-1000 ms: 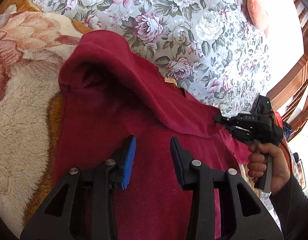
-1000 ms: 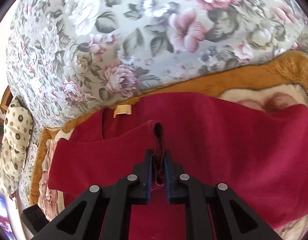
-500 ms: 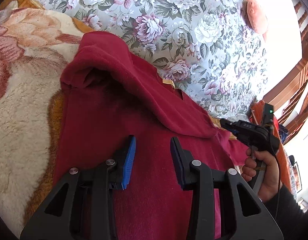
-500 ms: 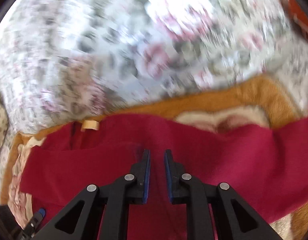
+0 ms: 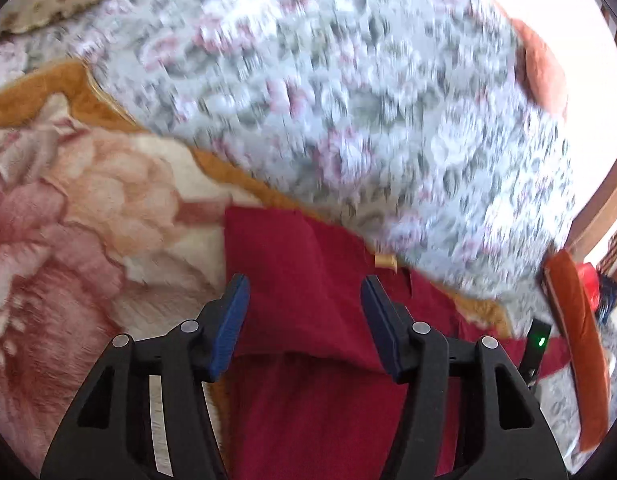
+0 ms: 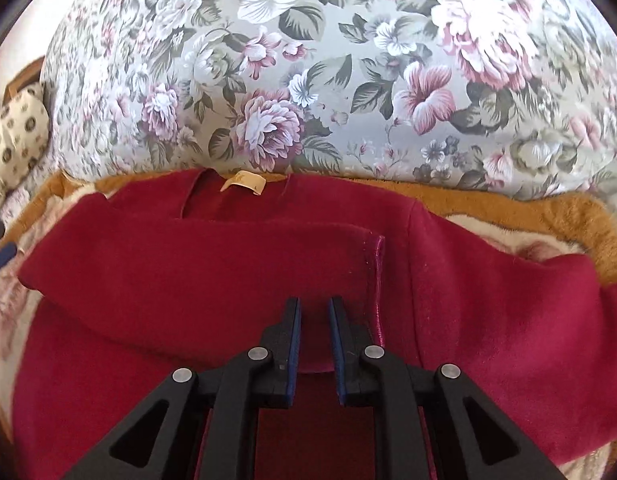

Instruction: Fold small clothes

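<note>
The red top (image 6: 236,280) lies folded on the blanket (image 5: 88,208). The left hand-held gripper (image 5: 304,300) is opening, released; the right hand-held gripper (image 6: 314,312) is nearly closed, empty.

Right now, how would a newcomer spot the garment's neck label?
Find the floral cushion behind the dark red garment. Along the garment's far edge, at the neckline, sits the neck label: a small cream rectangle, the only pale patch on the red cloth.

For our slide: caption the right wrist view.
Red sweater with sleeve folded across, on plush blanket.
</note>
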The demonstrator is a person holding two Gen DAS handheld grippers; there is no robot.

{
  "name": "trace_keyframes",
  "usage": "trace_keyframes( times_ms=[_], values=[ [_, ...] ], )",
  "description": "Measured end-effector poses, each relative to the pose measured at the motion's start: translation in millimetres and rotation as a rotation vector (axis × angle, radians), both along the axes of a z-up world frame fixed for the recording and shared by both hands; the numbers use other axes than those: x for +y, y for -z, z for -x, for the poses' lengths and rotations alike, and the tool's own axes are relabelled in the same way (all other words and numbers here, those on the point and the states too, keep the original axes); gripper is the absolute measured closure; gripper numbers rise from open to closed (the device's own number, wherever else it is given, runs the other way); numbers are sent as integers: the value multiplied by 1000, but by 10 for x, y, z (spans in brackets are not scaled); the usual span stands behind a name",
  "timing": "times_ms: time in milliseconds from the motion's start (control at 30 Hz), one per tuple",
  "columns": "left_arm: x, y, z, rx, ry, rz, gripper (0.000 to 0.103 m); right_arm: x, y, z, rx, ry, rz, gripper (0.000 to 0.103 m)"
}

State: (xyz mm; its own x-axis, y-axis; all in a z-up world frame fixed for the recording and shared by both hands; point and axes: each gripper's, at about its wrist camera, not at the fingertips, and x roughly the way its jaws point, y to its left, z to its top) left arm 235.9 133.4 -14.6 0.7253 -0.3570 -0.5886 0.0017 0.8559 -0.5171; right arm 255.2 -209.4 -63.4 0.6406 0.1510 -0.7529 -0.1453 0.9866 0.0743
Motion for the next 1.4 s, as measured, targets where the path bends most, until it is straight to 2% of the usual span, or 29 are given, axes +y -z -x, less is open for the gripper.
trace_keyframes(
  times_ms=[67, 100, 167, 267, 367, 467, 533, 567, 633, 667, 700, 767, 867, 933, 967, 1033, 1067, 1167, 1200, 1233, 1333, 1400],
  values=[
    [-112, 162, 13, 38, 27, -78, 47, 23, -3, 1, -9, 1, 26, 89],
    [-178, 318, 3, 88, 37, -151, 49, 39, -1, -13, -11, 1, 27, 89],
    [-164, 394, 16, 86, 23, -197, 51, 9, 2, -2, -12, 1, 9, 89],
    [-18, 250, -5, 99, -17, -143, 51, -24, 9, -7, -9, 2, -25, 89],
    [7, -26, 21, 3, -62, -131, 51, -4, 8, 5, -14, 3, -12, 89],
    [-159, -187, -183, -47, -8, -128, 48, 34, 12, 13, -20, 5, 14, 89],
    [-324, -90, -471, 13, 74, -120, 48, 43, 15, 14, -22, 5, 21, 89],
    [-392, 54, -648, 84, 101, -132, 48, 41, 16, 13, -23, 5, 20, 89],
    [-419, 309, -816, 174, 89, -204, 48, 23, 18, 12, -23, 5, 9, 89],
    [-407, 445, -869, 211, 93, -227, 53, 17, 19, 11, -23, 5, 5, 89],
    [-390, 457, -825, 156, 91, -228, 53, 18, 21, 10, -24, 4, 4, 89],
    [-380, 450, -789, 155, 86, -222, 53, 21, 27, 11, -26, 4, 5, 89],
    [-398, 276, -635, 129, 89, -222, 53, 25, 18, 18, -25, 5, 3, 89],
    [-405, 129, -377, 69, 78, -181, 51, 32, 19, 16, -26, 4, 17, 89],
    [-400, 87, -200, 48, 75, -157, 45, 28, 14, 7, -19, 4, 16, 89],
    [-458, 77, 38, 33, 68, -153, 43, -51, -63, -5, 15, 9, -21, 89],
    [-462, 114, 202, 23, 74, -157, 43, -143, -146, 53, 17, 45, -50, 89],
    [-532, 337, 349, 49, 91, -178, 43, -661, -617, 484, -137, 161, -88, 83],
    [-548, 477, 358, 74, 93, -185, 43, -829, -705, 594, -160, 192, -66, 82],
    [-569, 557, 396, 52, 93, -194, 43, -1022, -782, 704, -177, 236, -35, 82],
    [-638, 515, 404, 52, 96, -235, 39, -1879, -1014, 1169, -260, 473, 98, 81],
    [-676, 503, 409, 48, 113, -243, 33, -2428, -1118, 1441, -290, 629, 123, 80]
  ],
)
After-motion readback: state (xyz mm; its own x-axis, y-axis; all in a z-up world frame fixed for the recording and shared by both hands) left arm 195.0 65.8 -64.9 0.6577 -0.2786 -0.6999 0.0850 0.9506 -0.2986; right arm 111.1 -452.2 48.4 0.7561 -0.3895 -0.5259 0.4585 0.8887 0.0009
